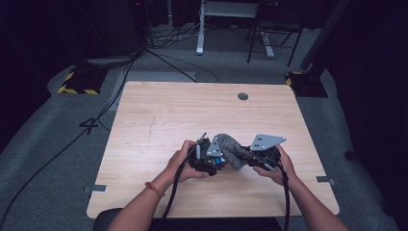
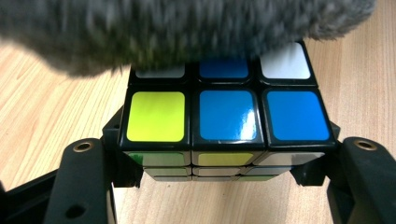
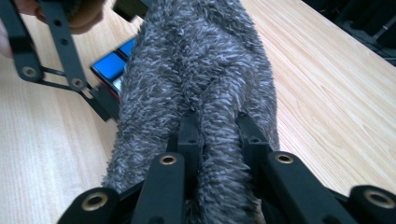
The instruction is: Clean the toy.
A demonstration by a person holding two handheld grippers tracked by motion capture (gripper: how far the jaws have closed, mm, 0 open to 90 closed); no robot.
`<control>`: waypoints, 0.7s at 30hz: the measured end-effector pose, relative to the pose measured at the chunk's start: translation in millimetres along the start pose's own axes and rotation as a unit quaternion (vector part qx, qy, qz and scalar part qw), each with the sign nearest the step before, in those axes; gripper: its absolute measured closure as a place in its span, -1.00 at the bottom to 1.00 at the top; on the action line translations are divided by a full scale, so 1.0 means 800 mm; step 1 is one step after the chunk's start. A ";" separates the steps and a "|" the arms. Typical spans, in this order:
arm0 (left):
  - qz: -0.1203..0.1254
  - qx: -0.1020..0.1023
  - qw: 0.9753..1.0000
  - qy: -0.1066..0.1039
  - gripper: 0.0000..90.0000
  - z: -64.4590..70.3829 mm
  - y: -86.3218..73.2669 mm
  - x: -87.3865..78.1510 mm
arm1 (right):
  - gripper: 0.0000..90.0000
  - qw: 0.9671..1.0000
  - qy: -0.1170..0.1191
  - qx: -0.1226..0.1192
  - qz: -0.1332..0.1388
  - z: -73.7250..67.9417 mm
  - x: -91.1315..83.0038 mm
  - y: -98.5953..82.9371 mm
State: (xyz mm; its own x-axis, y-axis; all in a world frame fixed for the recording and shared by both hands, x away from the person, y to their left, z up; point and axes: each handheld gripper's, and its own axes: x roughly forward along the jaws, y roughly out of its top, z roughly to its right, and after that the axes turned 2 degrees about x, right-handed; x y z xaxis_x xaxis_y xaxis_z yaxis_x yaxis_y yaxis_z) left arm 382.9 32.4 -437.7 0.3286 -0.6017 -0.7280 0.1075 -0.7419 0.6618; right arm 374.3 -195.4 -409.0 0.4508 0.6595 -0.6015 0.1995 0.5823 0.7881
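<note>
My left claw (image 2: 219, 158) is squeezing a puzzle cube (image 2: 224, 116) between its two black jaws. The cube sits right in front of that claw, held by its sides, with a yellow square and blue squares facing up. My right claw (image 3: 217, 140) is pinched tight on a fuzzy grey cloth (image 3: 205, 79). The cloth hangs out past that claw and lies over the far part of the cube, so I think I am wiping the cube.

To wipe well, I should keep the left claw still and firm so the cube does not spin or slip. I should rub the cloth softly across the top squares, then work toward the near row. I must not push too hard, or the cube could pop out onto the table (image 1: 159, 106).

I see no words, names or labels on the cube or the cloth.
</note>
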 end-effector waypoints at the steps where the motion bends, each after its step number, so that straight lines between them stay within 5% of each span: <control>1: -0.001 0.000 1.000 -0.003 -0.25 0.000 0.000 0.001 | 0.68 1.000 0.006 0.002 0.005 -0.001 0.000 0.001; 5: -0.010 0.001 1.000 -0.003 -0.25 0.002 0.001 0.009 | 0.68 1.000 0.008 0.002 0.010 -0.006 0.001 0.004; 8: -0.016 0.001 1.000 -0.003 -0.25 0.004 0.003 0.015 | 0.68 1.000 -0.017 -0.023 0.003 -0.018 0.003 0.009; 13: -0.019 0.005 1.000 0.005 -0.25 0.006 0.006 0.014 | 0.68 0.999 -0.015 -0.043 0.002 -0.032 0.005 0.016; 16: -0.019 0.005 1.000 0.011 -0.25 0.005 0.005 0.009 | 0.68 0.999 -0.018 -0.028 0.003 -0.021 0.004 0.011; 21: 0.006 -0.004 1.000 0.008 -0.25 0.000 0.001 -0.004 | 0.68 0.999 -0.011 0.031 0.002 0.011 0.004 -0.011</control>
State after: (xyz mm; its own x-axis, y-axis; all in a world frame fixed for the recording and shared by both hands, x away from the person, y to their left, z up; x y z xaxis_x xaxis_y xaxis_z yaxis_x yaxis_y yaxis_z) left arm 382.1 33.2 -434.8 0.3441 -0.6060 -0.7172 0.1108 -0.7323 0.6719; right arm 381.6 -202.8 -416.5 0.4710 0.6506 -0.5957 0.2507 0.5487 0.7975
